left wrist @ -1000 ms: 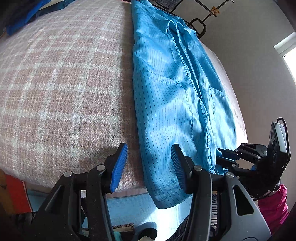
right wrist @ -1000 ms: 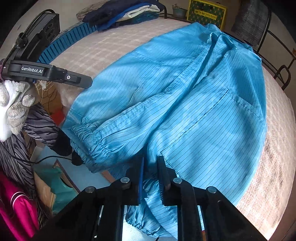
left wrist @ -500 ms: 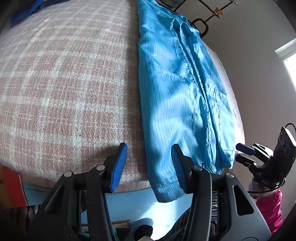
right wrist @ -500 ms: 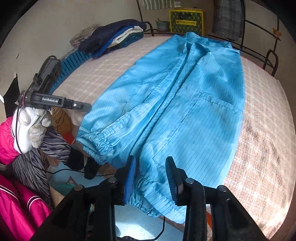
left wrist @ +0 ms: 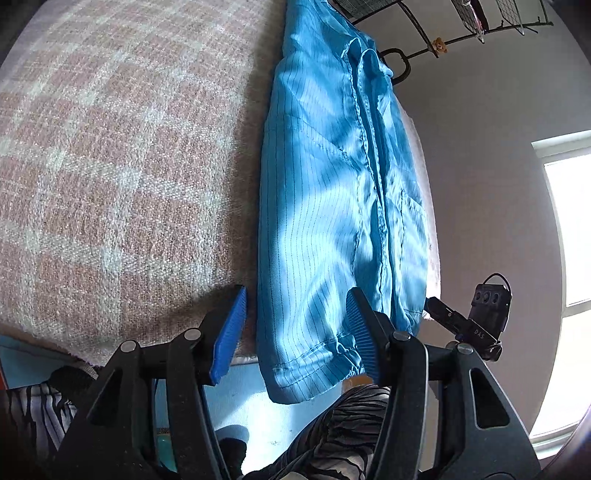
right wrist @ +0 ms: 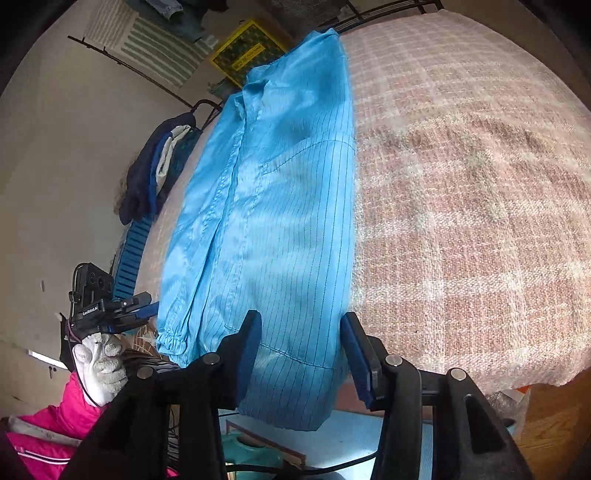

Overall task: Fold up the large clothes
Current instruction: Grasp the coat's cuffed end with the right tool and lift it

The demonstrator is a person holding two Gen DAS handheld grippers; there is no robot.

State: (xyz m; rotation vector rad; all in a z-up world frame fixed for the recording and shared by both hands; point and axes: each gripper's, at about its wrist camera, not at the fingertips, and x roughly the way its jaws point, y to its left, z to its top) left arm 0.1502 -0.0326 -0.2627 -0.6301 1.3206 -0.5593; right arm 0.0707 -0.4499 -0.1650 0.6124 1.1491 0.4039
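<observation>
A large blue pinstriped garment (left wrist: 325, 192) lies as a long strip on the plaid bed cover (left wrist: 110, 166), its hem hanging over the near edge. My left gripper (left wrist: 295, 332) hovers at the hem's left corner. Its jaws are opening a little and frame the cloth without pressing it. In the right wrist view the garment (right wrist: 273, 206) runs away from my right gripper (right wrist: 301, 356). That gripper's jaws are opening, with the hem's right corner between them and free of the pads. Each gripper shows in the other's view: the right one (left wrist: 465, 325) and the left one (right wrist: 110, 310), which a white-gloved hand (right wrist: 99, 365) holds.
Folded dark clothes (right wrist: 159, 166) are piled at the bed's far left beside a blue slatted strip (right wrist: 129, 254). A black metal rack (left wrist: 443, 33) and a yellow box (right wrist: 247, 55) stand beyond the bed. A pink garment (right wrist: 48, 435) lies low on the left. A bright window (left wrist: 569, 240) is on the right.
My right gripper let go of the gathered blue cuff, opened, rolled and moved across to the hem's right corner. The left gripper only tilted a little.
</observation>
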